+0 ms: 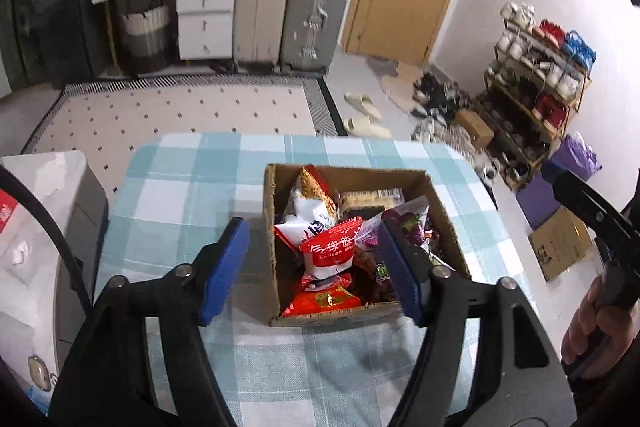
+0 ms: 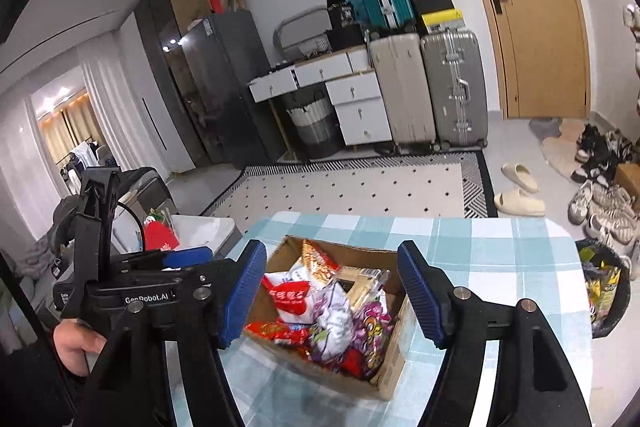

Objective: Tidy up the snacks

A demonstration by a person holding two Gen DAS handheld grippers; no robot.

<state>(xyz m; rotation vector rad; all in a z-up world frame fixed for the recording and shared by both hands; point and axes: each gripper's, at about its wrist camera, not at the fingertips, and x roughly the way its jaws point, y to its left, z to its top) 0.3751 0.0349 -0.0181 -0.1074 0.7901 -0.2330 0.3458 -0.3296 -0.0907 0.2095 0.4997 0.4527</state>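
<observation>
Open-topped corrugated cardboard box [image 1: 276, 203] sits on the worktop [image 1: 192, 179], which has a blue-white checked cloth; glossy crinkled snack packets [image 1: 332, 251] are heaped inside. Left claw [image 1: 312, 267] and right claw [image 2: 332, 291], ribbed blue pads, both spread apart and empty, above the box's near edge.

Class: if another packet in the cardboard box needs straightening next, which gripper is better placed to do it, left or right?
Probably the left gripper: its open jaws straddle the cardboard box's near left corner, over the red packet. The right gripper is also open, framing the box, so it's close.
</observation>
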